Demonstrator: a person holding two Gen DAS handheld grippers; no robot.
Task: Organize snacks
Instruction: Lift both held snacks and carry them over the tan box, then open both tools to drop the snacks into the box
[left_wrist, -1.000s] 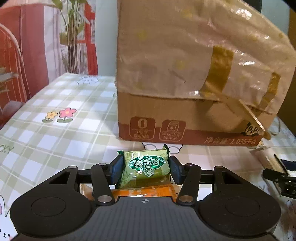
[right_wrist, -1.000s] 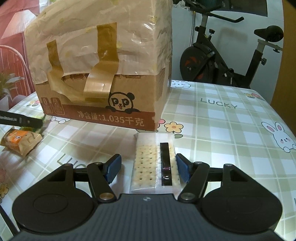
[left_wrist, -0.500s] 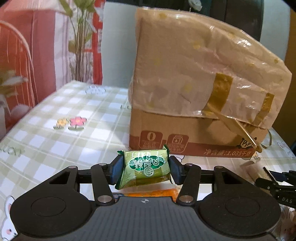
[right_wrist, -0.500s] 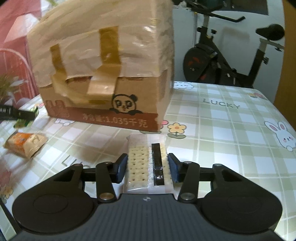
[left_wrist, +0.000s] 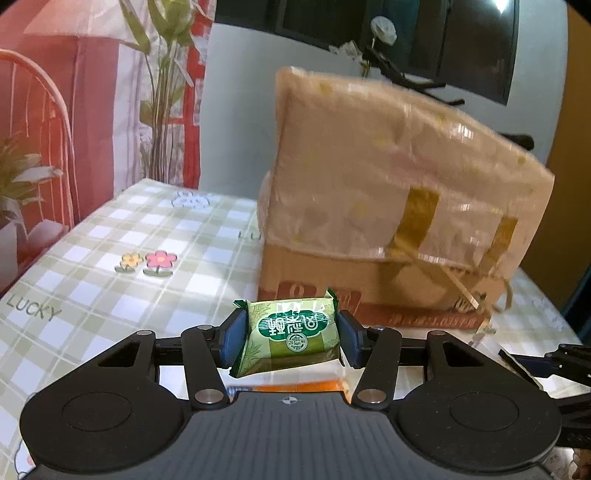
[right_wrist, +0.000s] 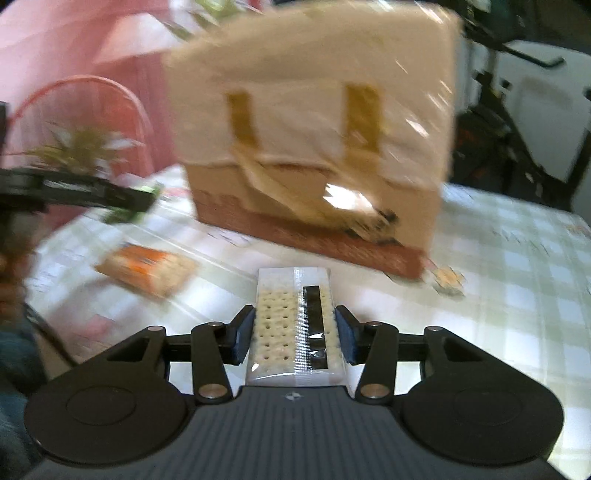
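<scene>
We take the cardboard box (left_wrist: 391, 221) as our landmark, standing on the checked tablecloth (left_wrist: 122, 254) with a crinkled plastic wrap and yellowish tape strips over its upper part.

Nearest to us on the left side, our left gripper (left_wrist: 287, 338) is clamped on a green snack packet (left_wrist: 290, 334): both blue pads press its ends, and the packet is lifted clear of the cloth, in front of the box's lower left corner. Directly beneath it, closer to us than the box, an orange-wrapped snack (left_wrist: 295, 386) lies on the cloth, mostly hidden by the gripper body.

On the right side, our right gripper (right_wrist: 293, 334) has just closed its jaws, and they now pinch the long sides of a clear-wrapped cracker pack (right_wrist: 291, 325) with a black stripe. The pack points toward the box's front face, and appears raised off the cloth, though the blur keeps us from being sure.

Farther out in the right wrist view, the same orange-wrapped snack (right_wrist: 147, 267) lies flat on the cloth in front of the box's left corner, apart from it. Above it, the left gripper (right_wrist: 122, 199) shows as a dark blurred bar with a bit of green at its tip.

The box itself sits beyond both packs. A flower print (left_wrist: 159, 262) marks the cloth to the box's left, and beyond the box to the right stands a black exercise bike (right_wrist: 517, 122).
</scene>
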